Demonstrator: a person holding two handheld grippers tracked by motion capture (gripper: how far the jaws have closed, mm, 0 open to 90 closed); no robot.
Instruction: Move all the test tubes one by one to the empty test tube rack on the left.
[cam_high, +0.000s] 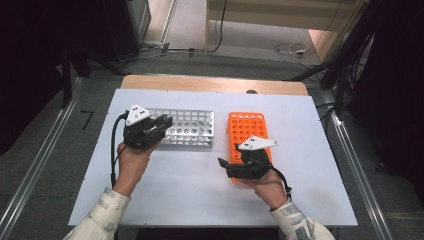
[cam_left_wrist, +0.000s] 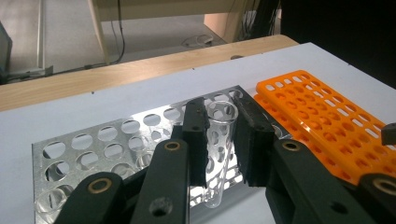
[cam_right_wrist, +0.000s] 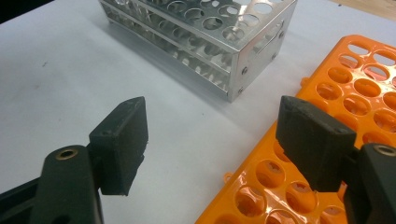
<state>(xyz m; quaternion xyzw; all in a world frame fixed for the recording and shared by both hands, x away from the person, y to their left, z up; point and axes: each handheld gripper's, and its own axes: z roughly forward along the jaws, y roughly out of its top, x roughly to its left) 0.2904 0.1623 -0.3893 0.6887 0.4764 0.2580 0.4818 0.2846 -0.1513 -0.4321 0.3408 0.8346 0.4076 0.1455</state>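
At frame centre the left gripper (cam_left_wrist: 220, 140) pinches a clear tube (cam_left_wrist: 218, 149) upright, ready for a rack hole; the right gripper (cam_right_wrist: 219, 144), spread and empty, waits over the orange rack (cam_right_wrist: 355, 140)

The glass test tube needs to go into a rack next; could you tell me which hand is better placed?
Probably the left: the left gripper already clamps the test tube above the metal rack. The right gripper is open, empty, by the orange rack.

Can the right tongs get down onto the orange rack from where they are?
Probably yes: the right tongs hang open and empty right at the orange rack, nothing between.
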